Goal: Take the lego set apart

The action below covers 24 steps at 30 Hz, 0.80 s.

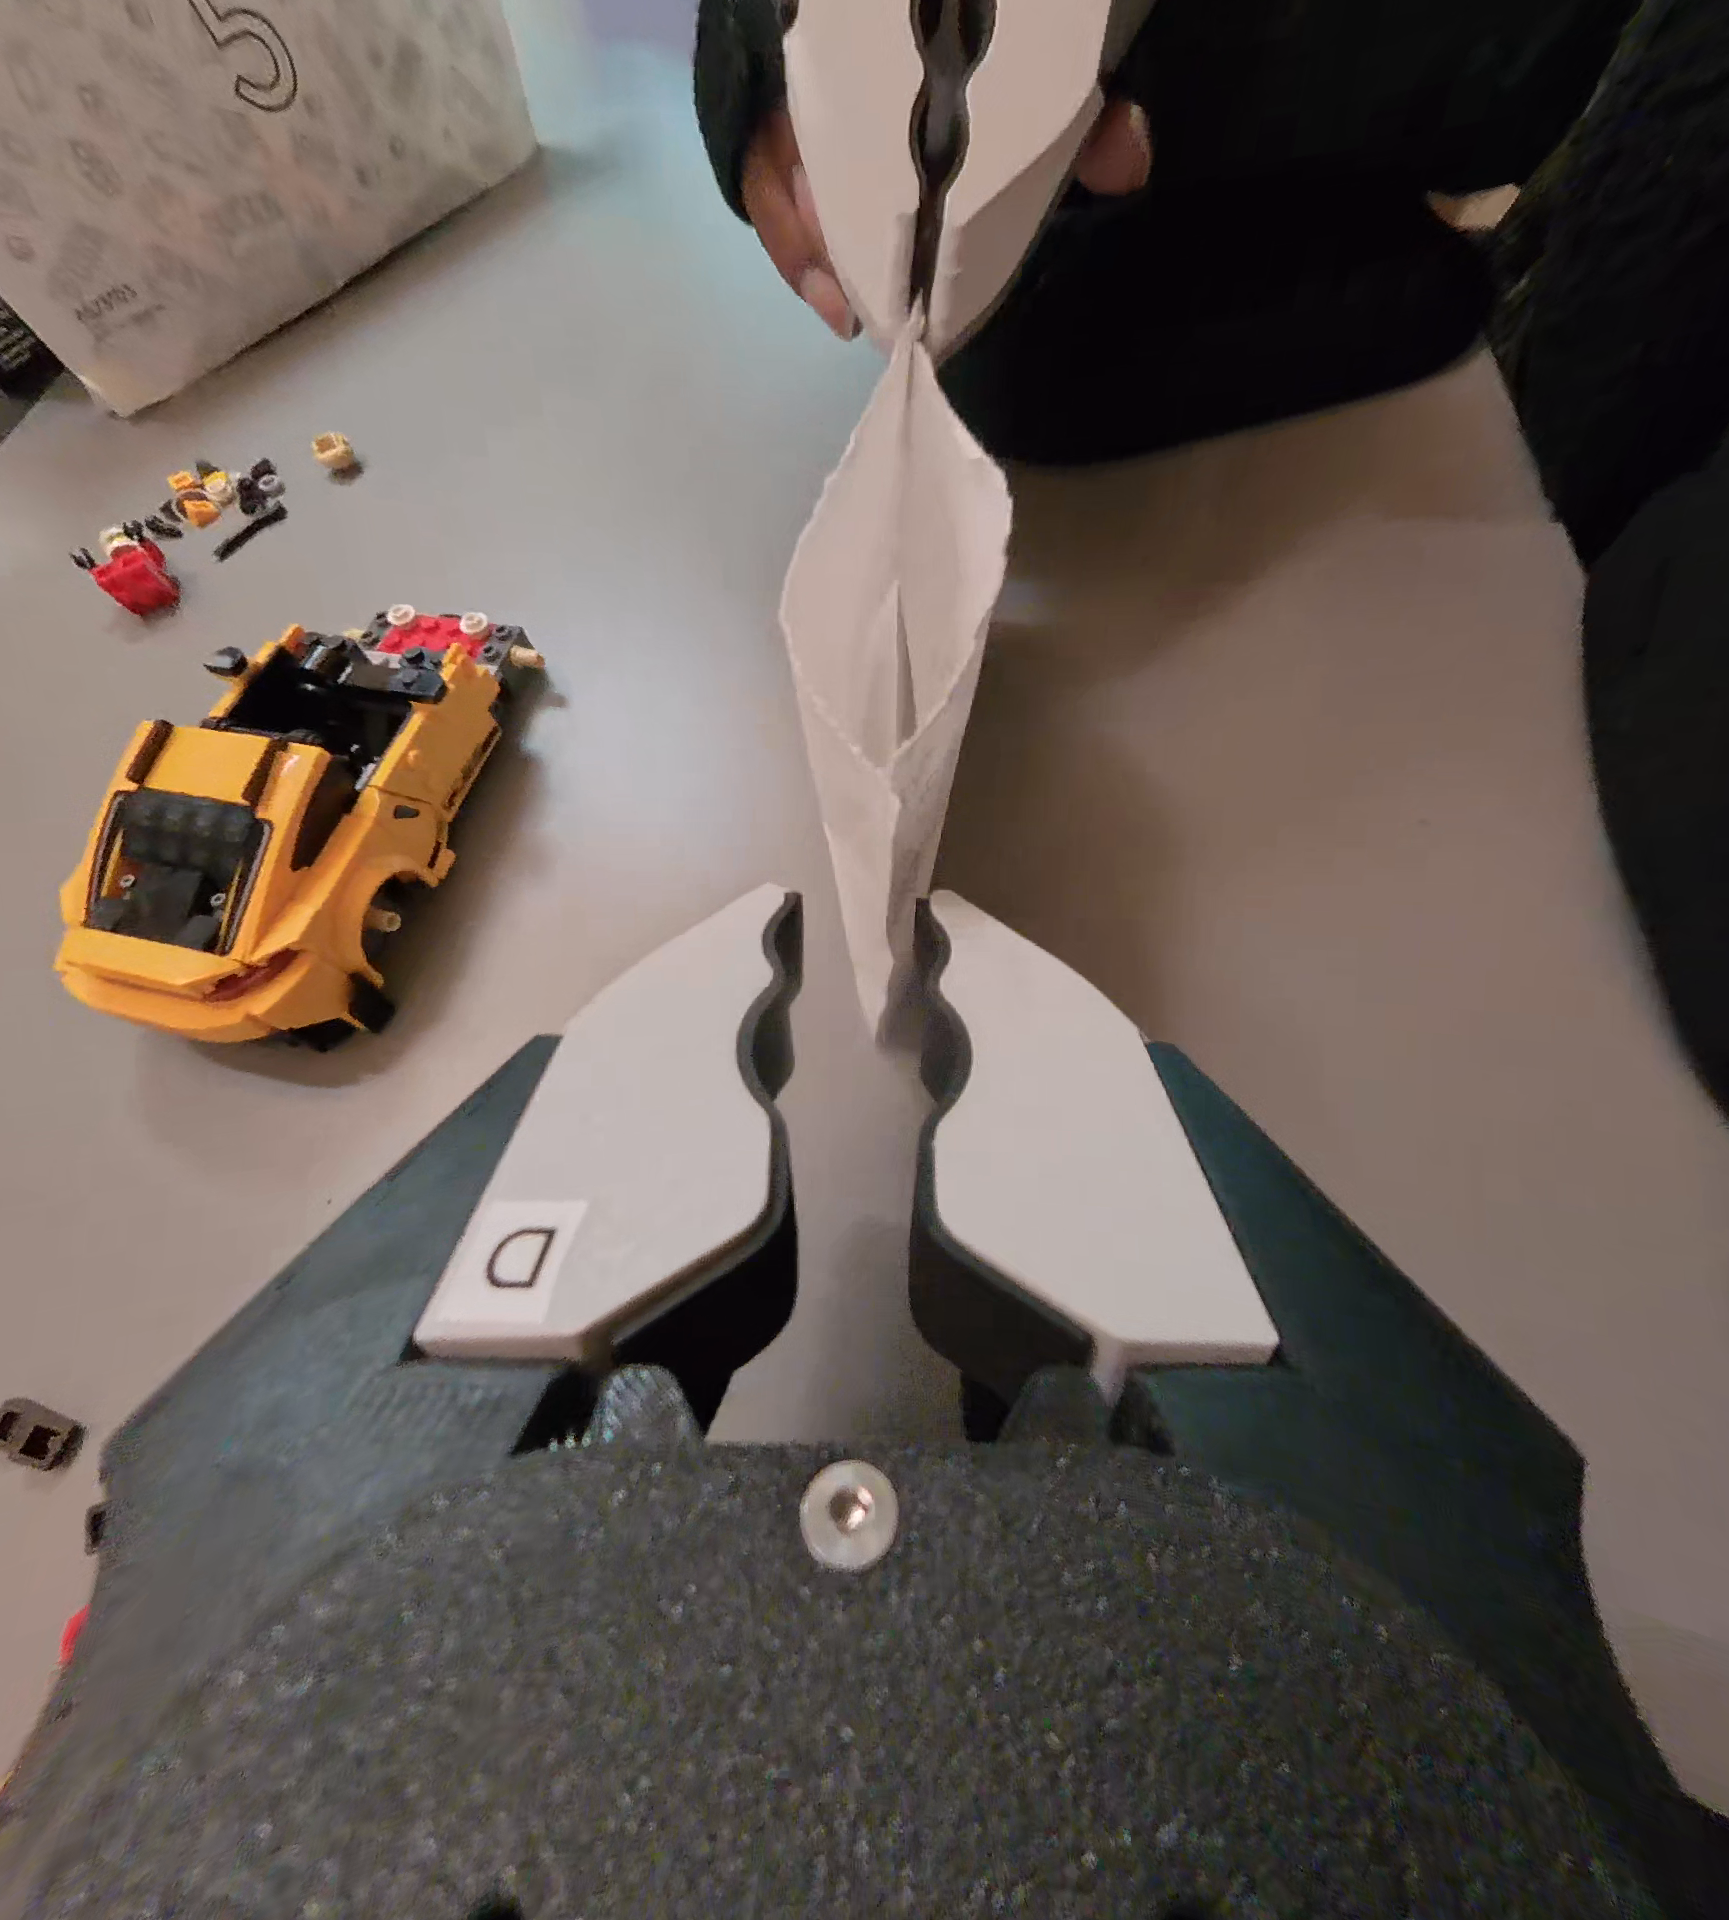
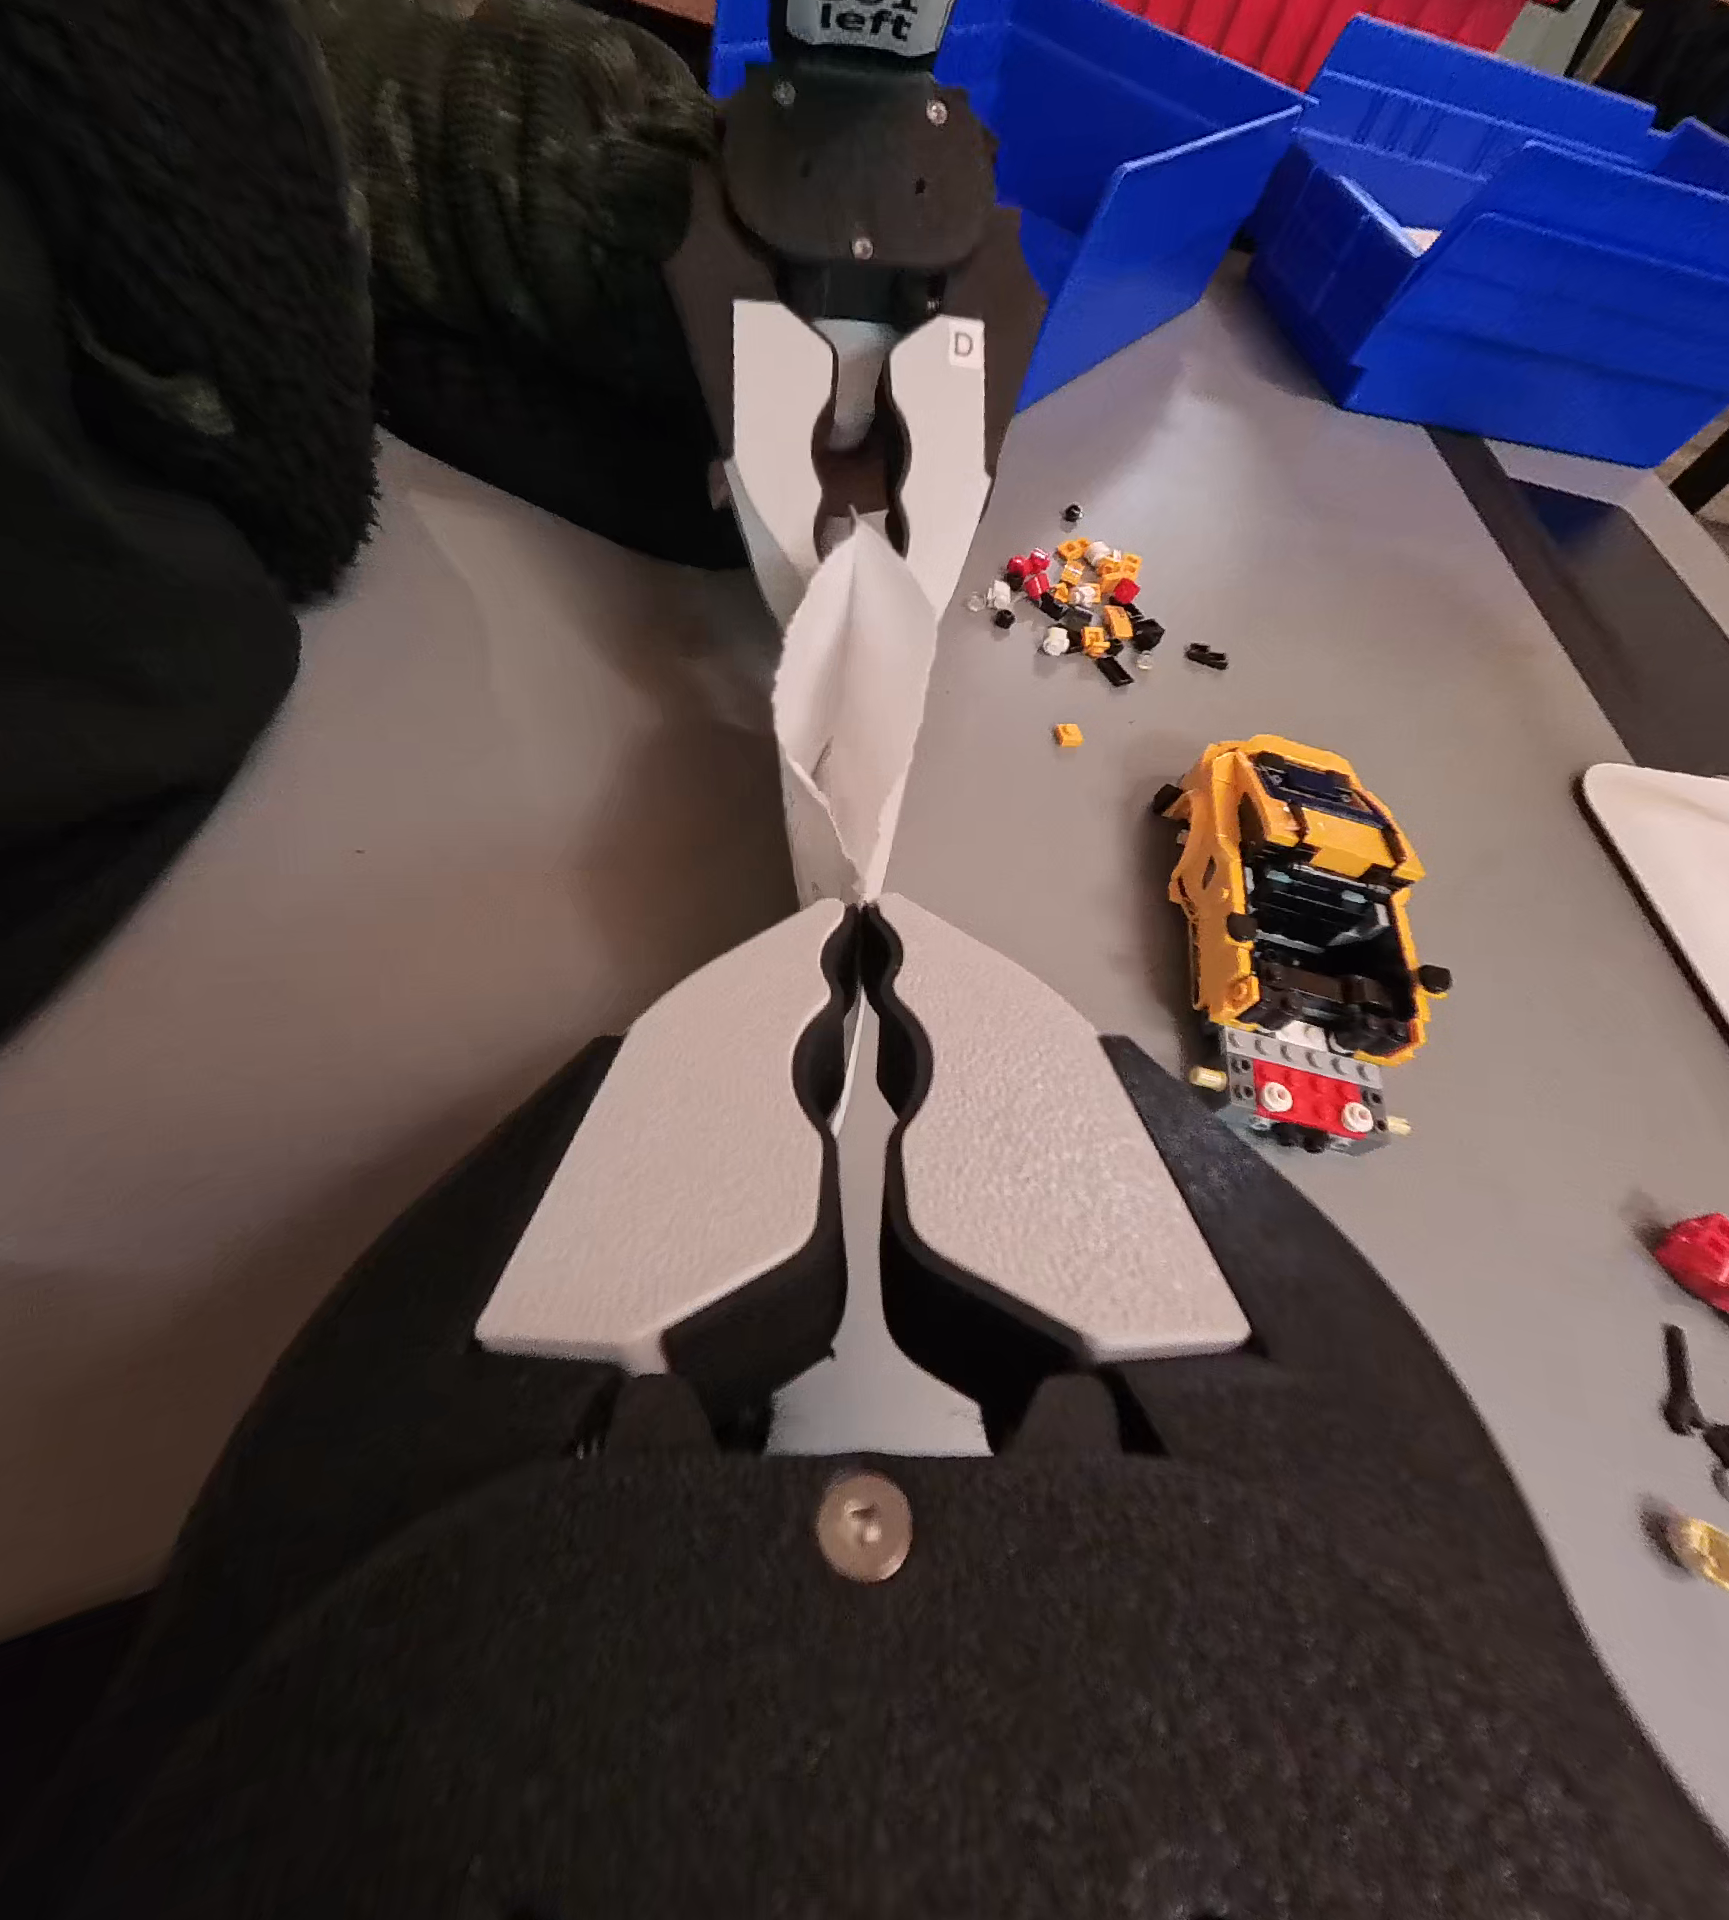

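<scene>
A partly stripped yellow lego car (image 1: 288,831) lies on the grey table (image 1: 527,416); it also shows in the right wrist view (image 2: 1296,914). My right gripper (image 2: 862,909) is shut on one end of a crumpled white paper bag (image 2: 855,696) and holds it above the table. The right gripper shows at the top of the left wrist view (image 1: 917,312). My left gripper (image 1: 860,914) is open, and the bag's other end (image 1: 891,675) hangs between its fingers, unclamped. The left gripper also shows in the right wrist view (image 2: 865,520). Both grippers are well clear of the car.
Loose small bricks lie in piles (image 2: 1088,603) (image 1: 216,499), with a red chunk (image 1: 138,582) beside one. A black brick (image 1: 31,1434) lies near my left gripper. Blue bins (image 2: 1462,260) stand at the table's far end, a white box (image 1: 216,156) and a white board (image 2: 1722,883) at its edges. Dark sleeves (image 1: 1670,520) flank the grippers. The tips of one gripper are about 11 cm away from the tips of the other. My left gripper is the nearer one to the black brick (image 1: 31,1434): about 20 cm, against 25 cm. Seen from the right wrist view (image 2: 1203,647) as well.
</scene>
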{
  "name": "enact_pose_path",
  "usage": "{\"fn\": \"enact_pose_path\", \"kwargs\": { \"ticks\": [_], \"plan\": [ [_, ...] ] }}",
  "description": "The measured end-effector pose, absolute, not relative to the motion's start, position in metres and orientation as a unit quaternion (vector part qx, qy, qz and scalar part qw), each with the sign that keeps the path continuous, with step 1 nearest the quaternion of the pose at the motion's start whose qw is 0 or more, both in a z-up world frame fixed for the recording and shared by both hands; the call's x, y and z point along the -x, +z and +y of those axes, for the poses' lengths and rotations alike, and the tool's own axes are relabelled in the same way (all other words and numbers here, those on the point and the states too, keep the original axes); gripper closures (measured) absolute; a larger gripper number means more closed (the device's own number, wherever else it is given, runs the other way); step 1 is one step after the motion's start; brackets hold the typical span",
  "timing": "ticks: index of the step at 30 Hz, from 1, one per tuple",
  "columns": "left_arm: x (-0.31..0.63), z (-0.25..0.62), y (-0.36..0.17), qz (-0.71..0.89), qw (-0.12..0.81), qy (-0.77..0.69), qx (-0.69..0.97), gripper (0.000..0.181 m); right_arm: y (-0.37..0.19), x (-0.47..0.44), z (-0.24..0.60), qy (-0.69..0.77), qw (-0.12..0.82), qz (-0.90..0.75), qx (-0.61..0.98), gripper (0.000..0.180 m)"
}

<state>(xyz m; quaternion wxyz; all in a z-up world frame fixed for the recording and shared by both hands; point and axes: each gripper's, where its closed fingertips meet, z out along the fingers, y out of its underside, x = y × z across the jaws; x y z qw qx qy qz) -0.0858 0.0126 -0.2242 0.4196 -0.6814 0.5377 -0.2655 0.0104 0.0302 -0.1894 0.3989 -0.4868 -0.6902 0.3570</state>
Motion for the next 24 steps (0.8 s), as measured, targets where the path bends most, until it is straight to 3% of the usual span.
{"fn": "enact_pose_path", "kwargs": {
  "ticks": [3, 9, 11, 15, 24],
  "plan": [
    [0.083, 0.011, -0.227, 0.548, 0.416, -0.256, 0.679, 0.18, -0.191, -0.009, 0.031, 0.354, 0.398, -0.688, 0.492, 0.18],
    [0.086, 0.014, -0.228, 0.54, 0.414, -0.252, 0.688, 0.181, -0.207, -0.018, 0.036, 0.371, 0.332, -0.681, 0.536, 0.155],
    [0.086, 0.014, -0.229, 0.539, 0.412, -0.253, 0.689, 0.181, -0.212, -0.02, 0.037, 0.373, 0.323, -0.683, 0.539, 0.157],
    [0.082, 0.014, -0.229, 0.539, 0.411, -0.258, 0.688, 0.181, -0.221, -0.012, 0.036, 0.35, 0.315, -0.704, 0.532, 0.18],
    [0.077, 0.016, -0.228, 0.533, 0.41, -0.268, 0.69, 0.181, -0.218, 0.007, 0.035, 0.383, 0.32, -0.692, 0.522, 0.18]
  ]
}}
